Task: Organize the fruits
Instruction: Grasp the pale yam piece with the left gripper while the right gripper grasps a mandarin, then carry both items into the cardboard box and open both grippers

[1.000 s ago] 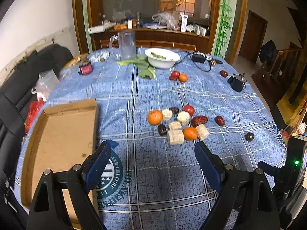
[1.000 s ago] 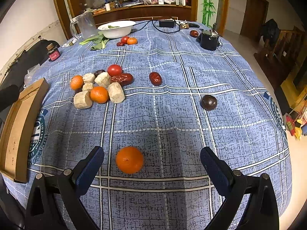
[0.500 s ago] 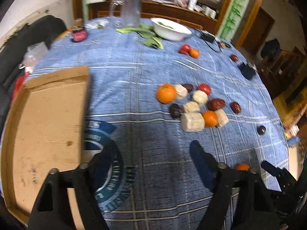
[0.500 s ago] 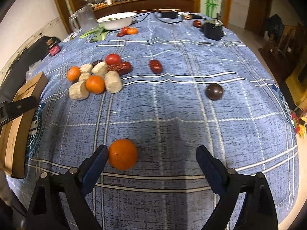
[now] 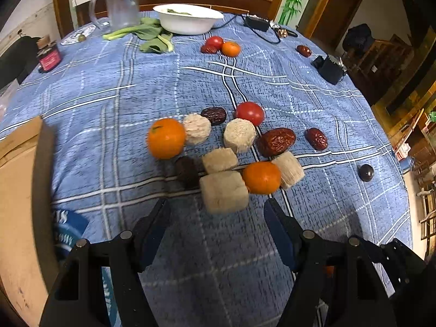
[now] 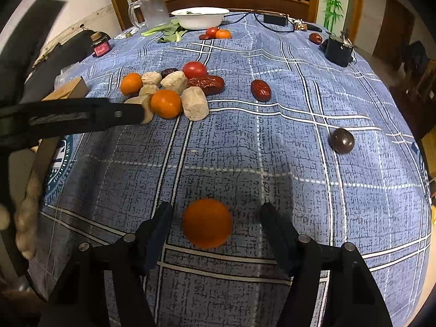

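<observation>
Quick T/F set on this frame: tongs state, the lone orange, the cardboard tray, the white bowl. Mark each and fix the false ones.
1. The right tongs are open, with the lone round orange between their fingers. True.
2. The left tongs are shut on a beige cylindrical block. False: they are open and empty, with the nearest beige block just ahead of them.
3. The brown cardboard tray already holds fruit. False: no fruit shows in its visible part.
4. The white bowl sits at the far end of the blue plaid tablecloth. True.
5. A dark round fruit lies apart from the fruit cluster. True.
</observation>
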